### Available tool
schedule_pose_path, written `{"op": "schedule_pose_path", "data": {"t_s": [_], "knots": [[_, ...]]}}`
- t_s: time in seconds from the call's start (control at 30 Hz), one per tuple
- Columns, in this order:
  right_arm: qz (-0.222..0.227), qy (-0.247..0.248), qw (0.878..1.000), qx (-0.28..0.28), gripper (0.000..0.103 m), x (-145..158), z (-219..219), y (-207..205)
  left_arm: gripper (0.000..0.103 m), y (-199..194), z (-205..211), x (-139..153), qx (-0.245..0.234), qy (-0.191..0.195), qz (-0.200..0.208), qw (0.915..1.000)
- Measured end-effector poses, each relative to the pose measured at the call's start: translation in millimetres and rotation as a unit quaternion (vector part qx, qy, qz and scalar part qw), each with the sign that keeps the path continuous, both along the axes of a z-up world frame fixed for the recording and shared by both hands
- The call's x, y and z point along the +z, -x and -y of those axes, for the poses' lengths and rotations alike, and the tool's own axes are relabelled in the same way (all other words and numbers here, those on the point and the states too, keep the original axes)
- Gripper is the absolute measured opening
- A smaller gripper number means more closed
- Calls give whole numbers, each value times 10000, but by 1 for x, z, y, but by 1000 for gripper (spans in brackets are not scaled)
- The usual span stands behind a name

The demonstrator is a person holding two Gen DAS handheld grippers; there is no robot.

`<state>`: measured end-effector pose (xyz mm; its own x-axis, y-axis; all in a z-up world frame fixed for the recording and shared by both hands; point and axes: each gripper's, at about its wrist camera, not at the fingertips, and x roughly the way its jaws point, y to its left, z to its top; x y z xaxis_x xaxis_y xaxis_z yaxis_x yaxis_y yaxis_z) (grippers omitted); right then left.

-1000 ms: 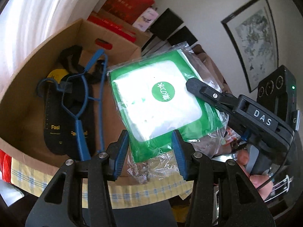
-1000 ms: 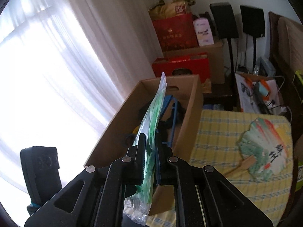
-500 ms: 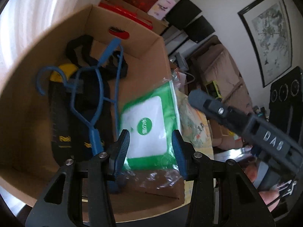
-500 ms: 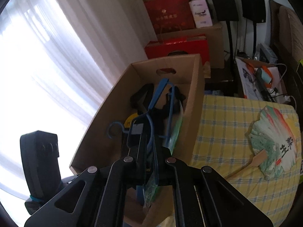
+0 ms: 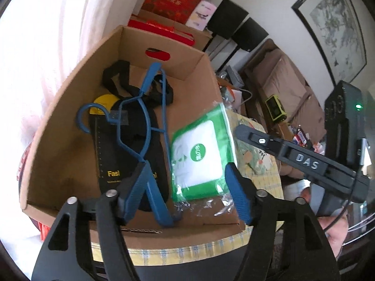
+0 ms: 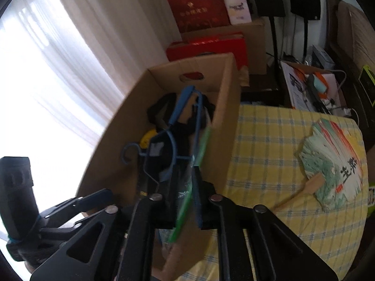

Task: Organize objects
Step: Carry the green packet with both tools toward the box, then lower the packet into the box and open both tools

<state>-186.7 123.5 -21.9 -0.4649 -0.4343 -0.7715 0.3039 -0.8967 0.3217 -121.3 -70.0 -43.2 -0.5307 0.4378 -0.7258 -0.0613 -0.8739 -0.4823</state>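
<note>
A green and white plastic packet point(image 5: 199, 159) stands on edge inside the cardboard box point(image 5: 70, 121), against its right wall. My right gripper point(image 6: 185, 182) is shut on the packet's edge point(image 6: 187, 201); it also shows in the left wrist view point(image 5: 243, 133). My left gripper point(image 5: 187, 178) is open over the box's near end, with nothing between its fingers. In the box lie a blue hanger point(image 5: 145, 121) and a black and yellow item point(image 5: 121, 154).
The box stands on a table with a yellow checked cloth point(image 6: 276, 140). A painted paper fan point(image 6: 332, 159) lies on the cloth to the right. Red gift boxes point(image 6: 211, 44) and a sofa point(image 5: 288, 93) stand beyond. A bright curtain is at left.
My right gripper has lowered the green packet from above the box down inside it, against the right wall. My left gripper has pulled back a little and stays open.
</note>
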Motion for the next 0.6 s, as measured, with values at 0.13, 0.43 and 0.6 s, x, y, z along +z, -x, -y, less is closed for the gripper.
{"op": "schedule_pose_path", "data": {"t_s": [0.13, 0.43, 0.6], "knots": [[211, 30, 9998, 32, 28, -12, -1, 4, 68, -2, -6, -1, -65, 86, 29, 9999], [299, 86, 9992, 268, 28, -13, 19, 3, 68, -8, 10, 5, 106, 75, -20, 9999], [497, 235, 9978, 384, 30, -19, 39, 7, 68, -16, 27, 11, 251, 8, -124, 9996]]}}
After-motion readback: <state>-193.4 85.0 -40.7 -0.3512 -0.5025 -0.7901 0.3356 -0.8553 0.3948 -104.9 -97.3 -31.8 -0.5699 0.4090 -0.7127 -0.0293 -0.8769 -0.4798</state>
